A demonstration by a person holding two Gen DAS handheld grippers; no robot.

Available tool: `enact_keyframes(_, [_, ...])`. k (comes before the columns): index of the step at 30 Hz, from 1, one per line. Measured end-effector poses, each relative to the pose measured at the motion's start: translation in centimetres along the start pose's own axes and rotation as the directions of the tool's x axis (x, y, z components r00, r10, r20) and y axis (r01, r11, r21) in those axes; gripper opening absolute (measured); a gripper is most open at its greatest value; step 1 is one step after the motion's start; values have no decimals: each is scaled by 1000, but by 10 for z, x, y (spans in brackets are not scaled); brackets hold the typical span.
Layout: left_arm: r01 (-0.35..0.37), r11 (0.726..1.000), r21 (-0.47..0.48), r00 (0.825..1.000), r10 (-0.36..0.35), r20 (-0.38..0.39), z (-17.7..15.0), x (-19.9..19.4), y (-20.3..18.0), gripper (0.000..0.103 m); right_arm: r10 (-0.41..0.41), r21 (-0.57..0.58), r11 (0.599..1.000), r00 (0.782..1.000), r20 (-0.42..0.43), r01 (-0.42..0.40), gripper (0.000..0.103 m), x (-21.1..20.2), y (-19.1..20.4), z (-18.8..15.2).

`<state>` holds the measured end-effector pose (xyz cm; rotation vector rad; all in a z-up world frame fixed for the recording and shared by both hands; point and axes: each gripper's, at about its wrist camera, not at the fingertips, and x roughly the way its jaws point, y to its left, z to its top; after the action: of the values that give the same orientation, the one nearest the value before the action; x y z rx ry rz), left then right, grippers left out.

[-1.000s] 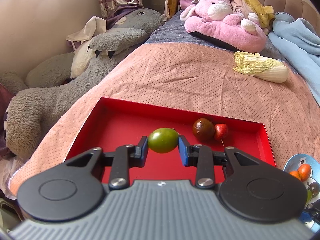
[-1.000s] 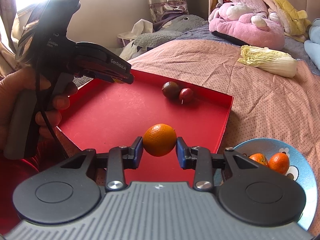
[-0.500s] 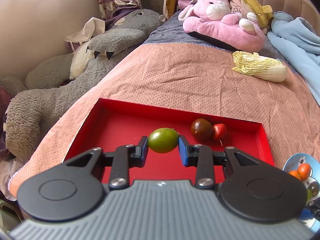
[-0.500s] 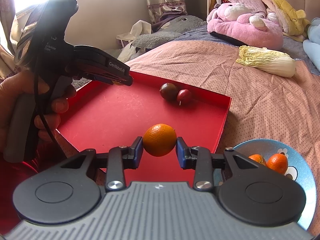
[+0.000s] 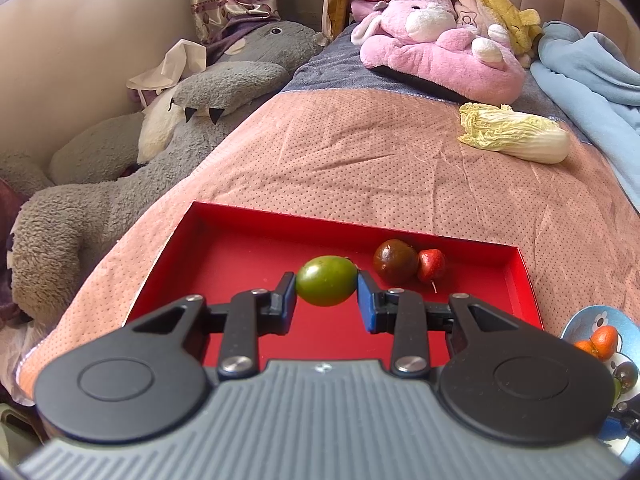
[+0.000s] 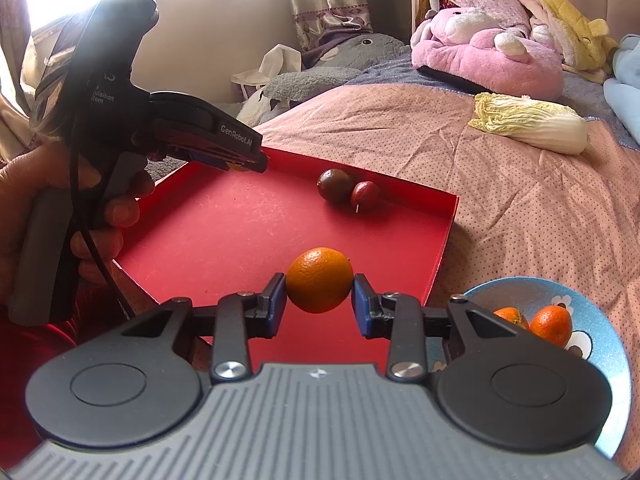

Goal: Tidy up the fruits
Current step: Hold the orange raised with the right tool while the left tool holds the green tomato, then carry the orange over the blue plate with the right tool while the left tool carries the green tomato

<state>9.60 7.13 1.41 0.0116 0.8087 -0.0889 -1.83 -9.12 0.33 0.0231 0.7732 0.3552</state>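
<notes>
Bed (image 5: 360, 168) surface, covered in a dotted pink sheet, carries a shallow red tray (image 5: 224, 248) with low upright walls on all visible sides. Left gripper (image 5: 326, 294) has its fingers clamped on a green fruit (image 5: 326, 280), held over the tray floor. Right gripper (image 6: 319, 300) has its fingers clamped on an orange (image 6: 319, 285), held over the tray's near right part, close to the right wall. Inside the tray, a dark brown fruit (image 5: 395, 261) and a small red fruit (image 5: 431, 265) touch each other just beside the far wall; the rest of the tray floor is bare, leaving wide open room. A blue plate (image 6: 600, 364) with a cartoon print sits on the sheet just right of the tray and holds two oranges (image 6: 551, 325). Legible writing: "GenRoboLAI" on the left gripper's side in the right wrist view, where a hand (image 6: 24, 208) grips its handle. Farther up the bed lie a napa cabbage (image 5: 516, 138), a pink plush toy (image 5: 440, 52) and a blue blanket (image 5: 588, 76); a grey plush toy (image 5: 120, 184) lies off the bed's left edge against a beige wall.
</notes>
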Motion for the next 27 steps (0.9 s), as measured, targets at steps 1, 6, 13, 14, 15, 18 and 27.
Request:
enact_keyframes(1, [0,1000,3,1000,0,1,0,0,-1,36,1,0,1000,1000,2,-1,41,-1,0,0])
enact_keyframes(6, [-8,1000,15,1000,8,-1,-1,-1,-2,36,3,8,1000,1000,9,-3,41,-4,-3,-1])
enact_keyframes(13, [-9,1000,19,1000,9,3,-1,-2,-3,36,3,16,1000,1000,9,-3,41,-4,-6,-2])
enact_keyframes(14, [-8,1000,20,1000,8,3,-1,-2,-4,36,3,17,1000,1000,10,-3,41,-4,-6,-3])
enact_keyframes(15, [-7,1000,21,1000,7,3,-1,-2,-4,36,3,18,1000,1000,10,-3,41,-4,-6,-3])
enact_keyframes(18, [-4,1000,26,1000,4,3,-1,-2,-6,36,0,23,1000,1000,7,-1,41,-4,-9,-4])
enact_keyframes(27, [-2,999,34,1000,2,1,-1,0,-7,36,-3,25,1000,1000,3,3,41,-4,-11,-6])
